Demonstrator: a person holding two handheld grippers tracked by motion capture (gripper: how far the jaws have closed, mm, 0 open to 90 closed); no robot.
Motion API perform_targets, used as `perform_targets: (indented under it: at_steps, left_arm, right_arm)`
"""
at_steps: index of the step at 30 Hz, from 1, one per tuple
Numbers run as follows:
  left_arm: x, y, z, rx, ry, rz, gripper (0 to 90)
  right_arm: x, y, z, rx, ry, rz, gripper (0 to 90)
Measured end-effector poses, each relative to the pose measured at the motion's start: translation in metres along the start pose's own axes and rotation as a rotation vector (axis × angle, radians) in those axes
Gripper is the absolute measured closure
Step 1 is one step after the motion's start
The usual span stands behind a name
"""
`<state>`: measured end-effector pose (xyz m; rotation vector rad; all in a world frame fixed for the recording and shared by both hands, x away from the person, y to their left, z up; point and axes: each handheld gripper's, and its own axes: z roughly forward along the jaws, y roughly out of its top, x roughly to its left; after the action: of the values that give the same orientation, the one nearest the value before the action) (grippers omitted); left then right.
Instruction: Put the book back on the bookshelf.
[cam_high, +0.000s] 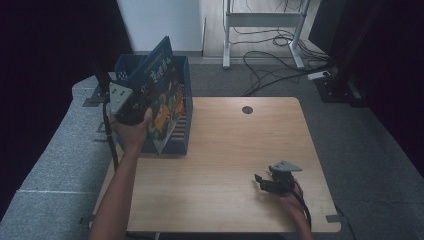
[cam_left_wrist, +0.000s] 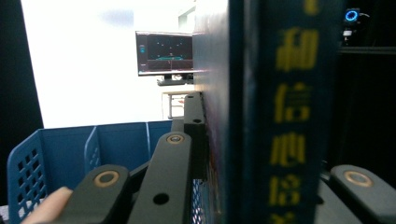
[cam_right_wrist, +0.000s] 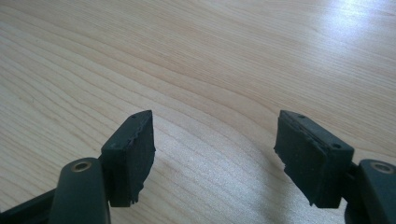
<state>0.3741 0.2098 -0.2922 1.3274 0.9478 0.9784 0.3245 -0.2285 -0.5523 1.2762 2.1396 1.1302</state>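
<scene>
Book (cam_high: 162, 95) tilted in file rack (cam_high: 183, 137) at table (cam_high: 235, 150) left edge; right gripper (cam_high: 264, 181) near front right

In the left gripper view, the book (cam_left_wrist: 280, 112) is blocking most of the scene to the right, and its yellow lettering is running off the top and bottom edges, too blurred to read. The left gripper (cam_left_wrist: 243, 186) is being cut off by the bottom edge, so where its jaws meet the book is lying out of sight. A fingertip (cam_left_wrist: 49, 207) is entering at the lower left, the rest of the hand lying out of frame. In the high view, the book (cam_high: 162, 97) is concealing much of the blue bin (cam_high: 182, 125) interior. The right gripper (cam_high: 265, 181) is appearing too small there to resolve jaw detail.
</scene>
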Motion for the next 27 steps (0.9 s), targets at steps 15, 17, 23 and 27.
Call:
perform_targets:
  at_steps: [15, 17, 23, 27]
  left_arm:
    - [-0.001, 0.002, 0.017, -0.017, 0.029, 0.012, 82.1]
    - [-0.002, 0.002, 0.022, -0.017, 0.032, 0.011, 82.1]
    - [-0.003, 0.001, 0.031, -0.007, 0.037, 0.005, 82.1]
    - [-0.003, 0.001, 0.036, -0.007, 0.041, 0.003, 82.0]
  right_arm:
    - [0.0, 0.0, 0.0, -0.001, 0.002, 0.0, 27.4]
    - [0.0, 0.0, 0.0, 0.001, 0.003, 0.007, 27.4]
    - [0.0, 0.0, 0.0, 0.001, 0.005, 0.008, 27.4]
    - [0.0, 0.0, -0.001, 0.0, 0.003, 0.01, 27.4]
